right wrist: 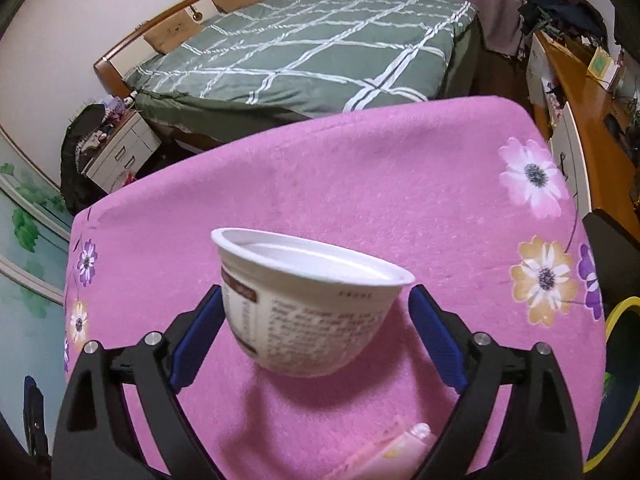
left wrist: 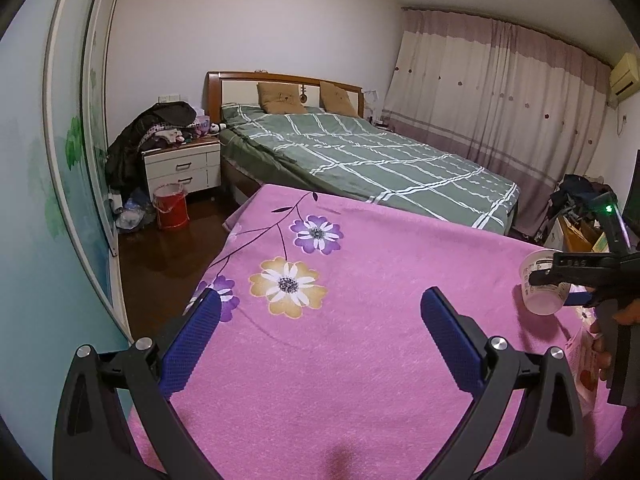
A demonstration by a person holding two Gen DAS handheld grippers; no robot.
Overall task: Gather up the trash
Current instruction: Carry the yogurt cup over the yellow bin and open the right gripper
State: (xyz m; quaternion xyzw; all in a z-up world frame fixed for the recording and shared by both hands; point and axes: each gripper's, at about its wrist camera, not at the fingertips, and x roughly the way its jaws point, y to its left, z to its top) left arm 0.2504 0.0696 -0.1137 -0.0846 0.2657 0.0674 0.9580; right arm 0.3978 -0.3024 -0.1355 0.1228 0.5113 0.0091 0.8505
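A white printed plastic cup (right wrist: 308, 312) rests tilted on the pink flowered cloth (right wrist: 360, 168), its mouth turned away from me. My right gripper (right wrist: 316, 292) straddles it with jaws spread wide. The left blue pad (right wrist: 200, 332) is at the cup's wall and the right pad (right wrist: 436, 340) stands just off the rim. In the left wrist view the cup (left wrist: 540, 296) shows at the far right behind the right gripper (left wrist: 548, 278). A pink packet (right wrist: 384, 452) lies nearer me. My left gripper (left wrist: 320, 308) hangs open over the cloth (left wrist: 360, 360), holding nothing.
A yellow-rimmed bin (right wrist: 618, 312) stands off the cloth's right edge. Beyond the cloth is a green checked bed (left wrist: 360, 152), with a white nightstand (left wrist: 182, 168) and a red bucket (left wrist: 171, 206) on the floor at left. A cluttered wooden desk (right wrist: 580, 92) runs along the right.
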